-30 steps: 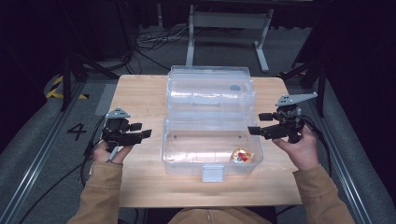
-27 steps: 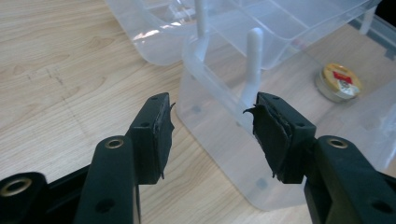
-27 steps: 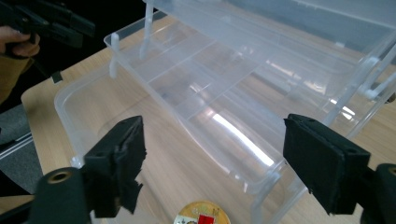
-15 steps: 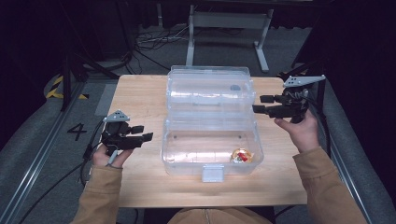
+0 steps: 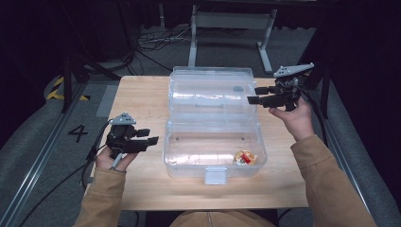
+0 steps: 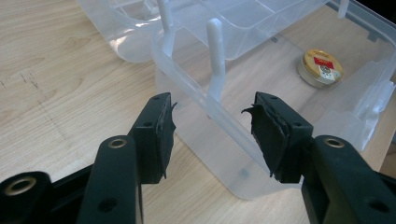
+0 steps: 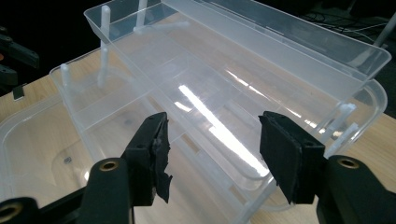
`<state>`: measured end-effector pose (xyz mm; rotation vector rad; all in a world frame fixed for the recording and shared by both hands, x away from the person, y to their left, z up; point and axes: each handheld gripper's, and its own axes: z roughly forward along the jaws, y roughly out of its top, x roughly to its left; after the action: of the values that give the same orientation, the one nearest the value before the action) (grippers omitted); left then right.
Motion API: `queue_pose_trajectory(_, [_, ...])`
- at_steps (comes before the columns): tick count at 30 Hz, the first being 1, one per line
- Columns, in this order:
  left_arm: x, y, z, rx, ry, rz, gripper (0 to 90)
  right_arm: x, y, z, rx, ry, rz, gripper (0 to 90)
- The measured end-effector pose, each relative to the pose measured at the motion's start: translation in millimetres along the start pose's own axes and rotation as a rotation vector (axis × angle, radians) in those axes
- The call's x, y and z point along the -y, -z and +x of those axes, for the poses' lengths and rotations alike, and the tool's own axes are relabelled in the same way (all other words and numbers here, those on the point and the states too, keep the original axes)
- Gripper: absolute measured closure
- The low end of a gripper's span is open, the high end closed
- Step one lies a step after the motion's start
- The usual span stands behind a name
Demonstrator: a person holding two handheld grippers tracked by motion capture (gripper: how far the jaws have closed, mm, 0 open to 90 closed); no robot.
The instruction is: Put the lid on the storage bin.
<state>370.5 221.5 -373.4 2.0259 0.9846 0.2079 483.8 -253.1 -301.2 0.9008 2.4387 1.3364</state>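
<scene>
Beside clear box (image 5: 215, 127): both tongs apart, empty.

The clear, colourless plastic storage box (image 5: 215, 142) sits on a pale wood-grain tabletop (image 5: 142, 101). Beyond the left gripper's (image 6: 210, 130) matte black jaws lies a small round tin (image 6: 320, 68), gold-lidded with a red and white label. The person's sleeves (image 5: 331, 184) are tan; the floor (image 5: 38, 156) is grey.

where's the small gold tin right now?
In the high view, the gold tin lies inside the clear box, at its near right corner, close to the front latch.
</scene>
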Motion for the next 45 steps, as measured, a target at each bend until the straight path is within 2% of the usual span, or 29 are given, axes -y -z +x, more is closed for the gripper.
queue_pose_trajectory(5, [-1.0, -0.2, -1.9, 0.010, -0.010, 0.004, 49.2, -2.3, -14.1, -3.4, -0.027, 0.020, 0.025, 47.7])
queue_pose_trajectory(8, [-1.4, -1.0, -3.9, 0.041, -0.007, 0.014, 52.3, -3.0, -20.1, -4.9, -0.053, 0.033, 0.030, 52.8])
queue_pose_trajectory(11, [-1.6, -2.3, -4.9, 0.047, -0.004, 0.018, 54.0, -3.3, -24.1, -5.7, -0.068, 0.034, 0.041, 55.7])
queue_pose_trajectory(18, [-2.6, -2.1, -6.5, 0.082, -0.016, 0.019, 53.9, -2.4, -35.0, -5.5, -0.093, 0.072, 0.103, 65.9])
queue_pose_trajectory(22, [-4.4, -3.0, -11.7, 0.089, -0.040, 0.033, 54.9, -3.9, -37.6, -7.1, -0.118, 0.070, 0.119, 67.6])
queue_pose_trajectory(24, [-5.7, -4.6, -15.8, 0.106, -0.049, 0.047, 55.4, -4.3, -37.8, -7.0, -0.128, 0.075, 0.121, 68.8])
queue_pose_trajectory(28, [-8.6, -9.1, -25.6, 0.137, -0.088, 0.072, 56.5, -4.9, -36.6, -5.5, -0.131, 0.092, 0.129, 70.5])
queue_pose_trajectory(30, [-10.2, -10.7, -29.9, 0.136, -0.112, 0.083, 56.5, -4.8, -36.1, -4.9, -0.130, 0.097, 0.131, 71.0])
queue_pose_trajectory(40, [-12.1, -18.2, -42.8, 0.186, -0.159, 0.112, 55.8, -4.4, -35.3, -3.2, -0.128, 0.098, 0.130, 71.2])
queue_pose_trajectory(45, [-11.4, -30.3, -54.4, 0.233, -0.199, 0.161, 56.0, -4.4, -35.3, -3.1, -0.129, 0.090, 0.130, 71.2])
